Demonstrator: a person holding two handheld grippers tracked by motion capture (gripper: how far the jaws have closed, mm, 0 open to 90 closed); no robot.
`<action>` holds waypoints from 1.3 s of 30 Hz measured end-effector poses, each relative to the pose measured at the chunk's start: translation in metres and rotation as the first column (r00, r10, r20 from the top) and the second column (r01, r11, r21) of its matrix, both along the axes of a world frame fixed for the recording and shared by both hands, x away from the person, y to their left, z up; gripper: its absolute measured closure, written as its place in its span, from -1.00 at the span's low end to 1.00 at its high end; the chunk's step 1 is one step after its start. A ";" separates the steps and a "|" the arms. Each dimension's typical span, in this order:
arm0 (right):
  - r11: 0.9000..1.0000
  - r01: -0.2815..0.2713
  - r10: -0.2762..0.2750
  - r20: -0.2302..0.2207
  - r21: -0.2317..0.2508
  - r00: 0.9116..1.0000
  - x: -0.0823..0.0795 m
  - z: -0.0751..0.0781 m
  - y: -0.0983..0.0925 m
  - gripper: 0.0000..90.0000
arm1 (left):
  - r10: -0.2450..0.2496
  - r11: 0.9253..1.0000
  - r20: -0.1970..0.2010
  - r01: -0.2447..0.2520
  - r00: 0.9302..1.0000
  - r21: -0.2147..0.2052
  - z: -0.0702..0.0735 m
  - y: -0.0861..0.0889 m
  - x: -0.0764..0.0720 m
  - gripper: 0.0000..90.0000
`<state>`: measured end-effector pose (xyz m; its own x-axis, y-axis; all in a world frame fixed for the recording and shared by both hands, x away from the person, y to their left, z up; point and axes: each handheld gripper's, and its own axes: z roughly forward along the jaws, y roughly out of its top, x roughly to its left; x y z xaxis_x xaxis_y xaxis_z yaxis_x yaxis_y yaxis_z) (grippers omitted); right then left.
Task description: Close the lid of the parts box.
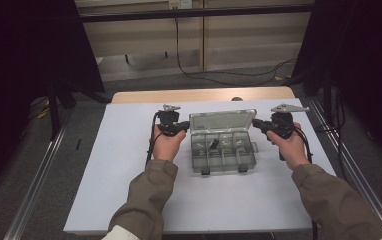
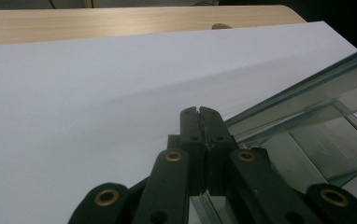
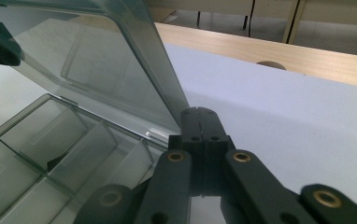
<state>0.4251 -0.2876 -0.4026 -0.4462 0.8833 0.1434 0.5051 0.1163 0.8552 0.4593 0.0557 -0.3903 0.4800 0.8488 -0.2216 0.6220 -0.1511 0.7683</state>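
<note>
I'm holding a pair of black two-jaw tongs in each hand, one either side of the clear smoky-grey plastic compartment box (image 1: 223, 150), which is sitting between them on the white tabletop (image 1: 129, 185). Its hinged transparent lid (image 1: 222, 121) is standing up and leaning away from me, so the box is open.

Left tongs (image 1: 185, 126): jaws are pressed together, clenched, nothing visibly between them. In the left gripper view the tips (image 2: 200, 113) are sitting just beside the lid's edge (image 2: 303, 91), which is running off to their right; I can't tell if they're touching it. Right tongs (image 1: 255, 123): jaws also clenched flat together, empty as far as I can see. In the right gripper view the tips (image 3: 200, 113) are sitting right at the lid's lower corner (image 3: 120, 65), lid rising to their left, box compartments (image 3: 50, 154) below-left of them.

My read: I'm bracing both shut tips against the two side edges of the lid, either steadying it upright or getting ready to push it. Closed jaws are making a blunt pusher, better than open ones for nudging a thin panel. Symmetric placement is keeping the light box from twisting or sliding.

Inside, a small dark item (image 1: 213, 145) is lying in one middle compartment, between both tongs and nearer me; can't identify it. Two dark latches (image 1: 205, 171) are on the box front, on my side.
</note>
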 end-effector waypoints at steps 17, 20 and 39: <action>1.000 -0.006 0.006 0.004 0.005 1.000 -0.008 -0.004 0.000 1.00 | -0.012 1.000 -0.003 0.012 1.000 0.014 -0.002 0.000 -0.005 1.00; 1.000 -0.008 0.008 0.005 0.006 1.000 -0.010 -0.005 0.000 1.00 | -0.011 1.000 0.003 0.011 1.000 0.019 -0.003 -0.001 -0.006 1.00; 1.000 -0.009 0.009 0.005 0.012 1.000 -0.017 -0.009 0.000 1.00 | -0.018 1.000 0.003 0.018 1.000 0.013 -0.006 0.001 -0.010 1.00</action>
